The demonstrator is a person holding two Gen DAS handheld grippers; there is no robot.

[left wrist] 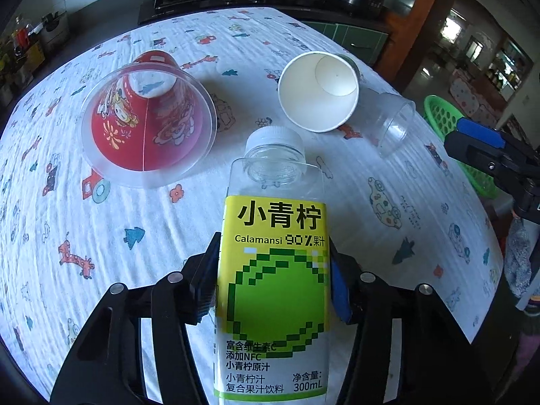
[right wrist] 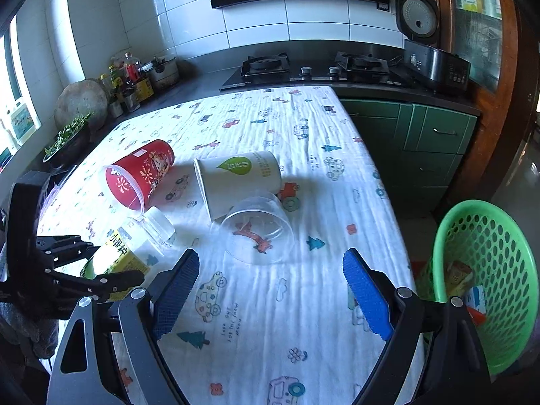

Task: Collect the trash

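My left tongs (left wrist: 273, 287) are clamped on the calamansi juice bottle (left wrist: 273, 270), lying on the table (right wrist: 303, 128). Red cup (left wrist: 148, 118) at 11 o'clock from it, paper cup (left wrist: 319, 92) at 1, clear cup (left wrist: 395, 125) beside that. Right tongs (right wrist: 270, 290) apart, empty. Green basket (right wrist: 486, 270) at 3, off the table.

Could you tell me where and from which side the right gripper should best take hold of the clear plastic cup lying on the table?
Probably across its round wall, near the middle. The clear plastic cup lies on its side, its mouth toward the open right gripper, so coming down from above with one finger either side looks safest; the white paper cup crowds its far end.
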